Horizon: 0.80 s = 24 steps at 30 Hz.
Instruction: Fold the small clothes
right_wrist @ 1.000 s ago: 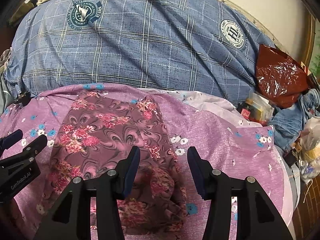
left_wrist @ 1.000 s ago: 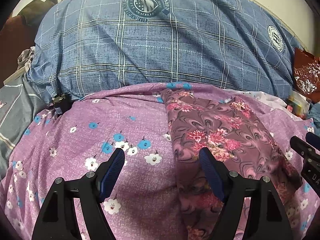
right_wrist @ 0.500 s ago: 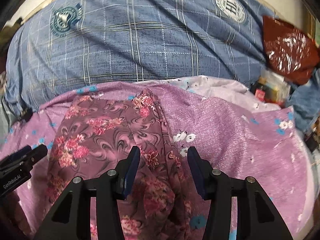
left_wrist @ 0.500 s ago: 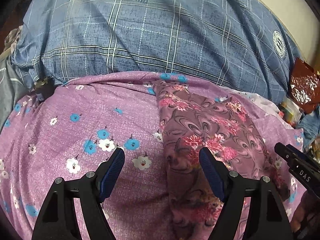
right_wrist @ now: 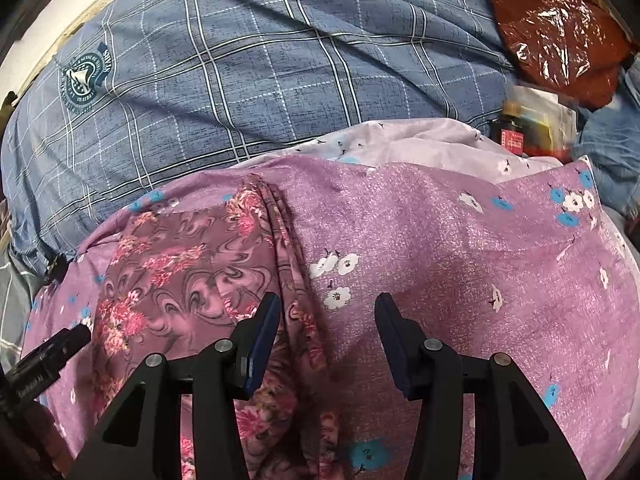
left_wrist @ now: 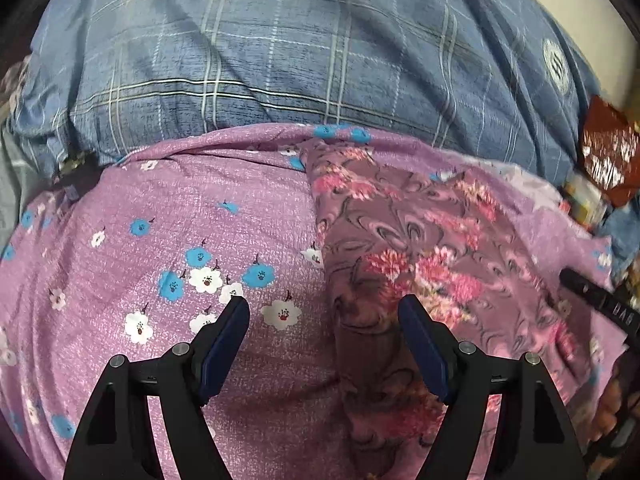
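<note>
Lighting: even, moderately bright indoor light from above; soft shadows under each tool. Glare: white glints on red bag (right_wrist: 556, 28). Distortion: strong fisheye bulge, black vignette in corners. Blur: motion smear along right edge of left view and over clutter beside bag; blue quilt (left_wrist: 300, 48) soft at top.

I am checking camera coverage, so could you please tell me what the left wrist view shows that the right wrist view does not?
Only the left wrist view shows the sheet's blue-and-white flower cluster left of the garment. Only the right wrist view shows the pale lilac sheet underside and a small dark bottle. Both show the patterned garment on the purple floral sheet, the blue plaid quilt, a red plastic bag, and open tools: left, right.
</note>
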Each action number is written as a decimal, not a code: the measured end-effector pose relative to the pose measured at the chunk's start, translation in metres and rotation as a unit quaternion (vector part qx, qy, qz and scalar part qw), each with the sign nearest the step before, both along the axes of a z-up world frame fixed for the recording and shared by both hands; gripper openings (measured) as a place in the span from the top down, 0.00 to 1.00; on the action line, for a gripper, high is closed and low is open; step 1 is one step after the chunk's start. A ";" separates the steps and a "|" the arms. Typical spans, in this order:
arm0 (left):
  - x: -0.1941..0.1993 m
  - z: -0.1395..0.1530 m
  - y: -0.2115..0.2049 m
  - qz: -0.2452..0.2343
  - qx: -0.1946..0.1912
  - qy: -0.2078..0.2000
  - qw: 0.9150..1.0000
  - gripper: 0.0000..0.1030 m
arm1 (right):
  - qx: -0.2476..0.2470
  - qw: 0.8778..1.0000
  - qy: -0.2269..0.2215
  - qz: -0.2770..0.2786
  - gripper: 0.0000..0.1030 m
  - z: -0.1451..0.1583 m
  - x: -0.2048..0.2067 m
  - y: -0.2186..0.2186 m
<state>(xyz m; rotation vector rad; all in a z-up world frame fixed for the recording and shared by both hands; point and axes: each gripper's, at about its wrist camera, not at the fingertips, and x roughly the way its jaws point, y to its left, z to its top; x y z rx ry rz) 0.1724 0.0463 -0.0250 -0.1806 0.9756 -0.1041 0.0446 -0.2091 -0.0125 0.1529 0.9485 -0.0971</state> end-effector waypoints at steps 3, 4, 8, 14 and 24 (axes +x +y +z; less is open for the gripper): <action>-0.001 -0.004 -0.008 -0.010 0.014 0.006 1.000 0.26 | -0.021 1.000 -0.002 0.011 0.52 0.000 0.001 0.010; -0.001 -0.004 -0.010 -0.011 0.016 0.006 1.000 0.26 | -0.031 0.999 -0.004 0.015 0.52 0.000 0.001 0.014; 0.000 -0.004 -0.011 -0.011 0.017 0.003 1.000 0.26 | -0.056 0.998 -0.012 0.030 0.53 0.002 0.000 0.027; 0.001 -0.007 -0.009 -0.011 0.015 0.006 1.000 0.26 | -0.084 0.996 -0.011 0.034 0.57 0.000 0.004 0.036; 0.005 -0.013 -0.009 -0.012 0.004 0.014 1.000 0.26 | -0.122 0.990 0.052 0.043 0.57 -0.033 0.017 0.050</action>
